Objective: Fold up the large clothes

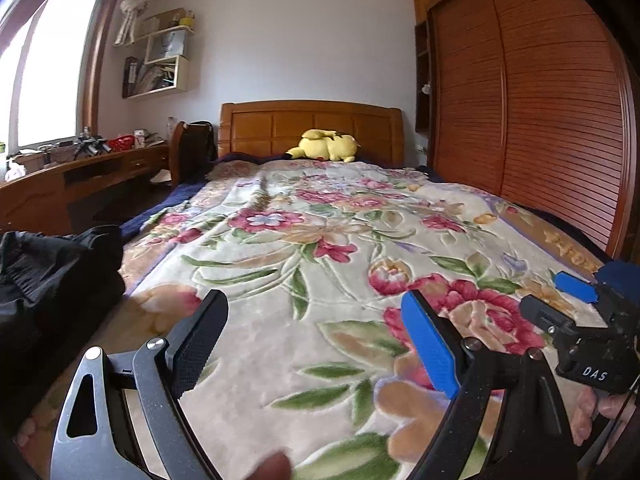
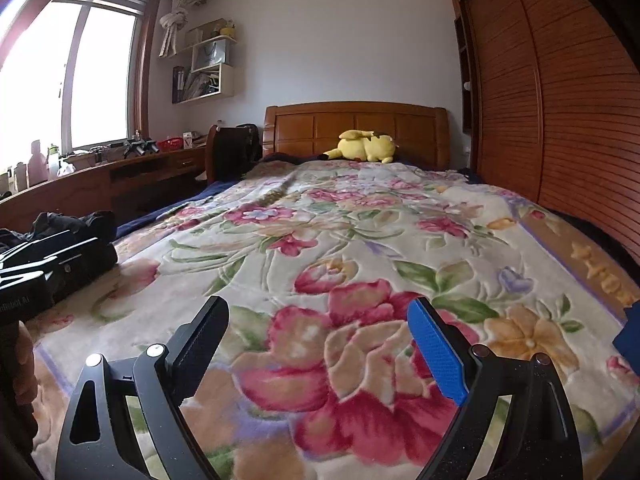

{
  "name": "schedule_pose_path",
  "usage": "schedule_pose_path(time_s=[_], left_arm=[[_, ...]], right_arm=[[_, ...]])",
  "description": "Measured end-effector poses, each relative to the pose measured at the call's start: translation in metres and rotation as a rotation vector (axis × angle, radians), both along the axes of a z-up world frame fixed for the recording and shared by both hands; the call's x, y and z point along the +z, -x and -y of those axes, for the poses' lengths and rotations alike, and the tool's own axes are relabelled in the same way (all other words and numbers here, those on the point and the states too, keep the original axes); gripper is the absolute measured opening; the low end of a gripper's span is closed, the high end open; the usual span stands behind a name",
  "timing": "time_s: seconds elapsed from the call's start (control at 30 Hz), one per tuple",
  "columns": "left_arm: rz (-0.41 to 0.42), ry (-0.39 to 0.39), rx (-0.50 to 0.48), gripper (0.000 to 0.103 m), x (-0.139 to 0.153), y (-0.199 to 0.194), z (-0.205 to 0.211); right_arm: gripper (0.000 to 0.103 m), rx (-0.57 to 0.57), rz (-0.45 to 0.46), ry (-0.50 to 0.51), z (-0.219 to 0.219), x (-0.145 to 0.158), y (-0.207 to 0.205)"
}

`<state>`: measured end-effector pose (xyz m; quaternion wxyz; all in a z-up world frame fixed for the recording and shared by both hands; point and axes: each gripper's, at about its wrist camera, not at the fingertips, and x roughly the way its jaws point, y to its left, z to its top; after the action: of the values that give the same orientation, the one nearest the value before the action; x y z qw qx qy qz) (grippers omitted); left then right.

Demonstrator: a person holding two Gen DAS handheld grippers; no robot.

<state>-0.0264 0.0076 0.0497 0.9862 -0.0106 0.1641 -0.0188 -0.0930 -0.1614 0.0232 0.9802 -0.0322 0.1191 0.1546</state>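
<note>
A dark black garment [image 1: 52, 268] lies bunched at the left edge of the bed, left of my left gripper; it also shows in the right wrist view [image 2: 76, 222]. My left gripper [image 1: 316, 320] is open and empty, held above the floral blanket [image 1: 320, 240]. My right gripper [image 2: 318, 328] is open and empty above the same blanket [image 2: 360, 240]. The right gripper shows at the right edge of the left wrist view [image 1: 560, 300], open. The left gripper's body [image 2: 36, 276] shows at the left of the right wrist view, in front of the garment.
A yellow plush toy [image 1: 326, 146] lies by the wooden headboard [image 1: 308, 124]. A wooden wardrobe [image 1: 540, 100] runs along the right side. A desk [image 1: 80, 172] with clutter stands at the left under a window. A blue item [image 2: 630, 336] shows at the right edge.
</note>
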Motion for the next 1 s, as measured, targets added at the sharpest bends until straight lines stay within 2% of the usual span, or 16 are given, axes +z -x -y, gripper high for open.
schedule_pose_path(time_s=[0.17, 0.5, 1.0], left_arm=[[-0.009, -0.034, -0.008, 0.089, -0.011, 0.001, -0.001], [-0.006, -0.036, 0.024, 0.089, -0.036, -0.007, -0.006], [0.012, -0.022, 0.032, 0.089, -0.04, -0.003, -0.011]], right_arm=[[0.092, -0.018, 0.013, 0.009, 0.001, -0.005, 0.001], [0.092, -0.051, 0.059, -0.017, 0.012, -0.011, -0.002], [0.092, -0.054, 0.039, -0.02, 0.017, -0.014, -0.014]])
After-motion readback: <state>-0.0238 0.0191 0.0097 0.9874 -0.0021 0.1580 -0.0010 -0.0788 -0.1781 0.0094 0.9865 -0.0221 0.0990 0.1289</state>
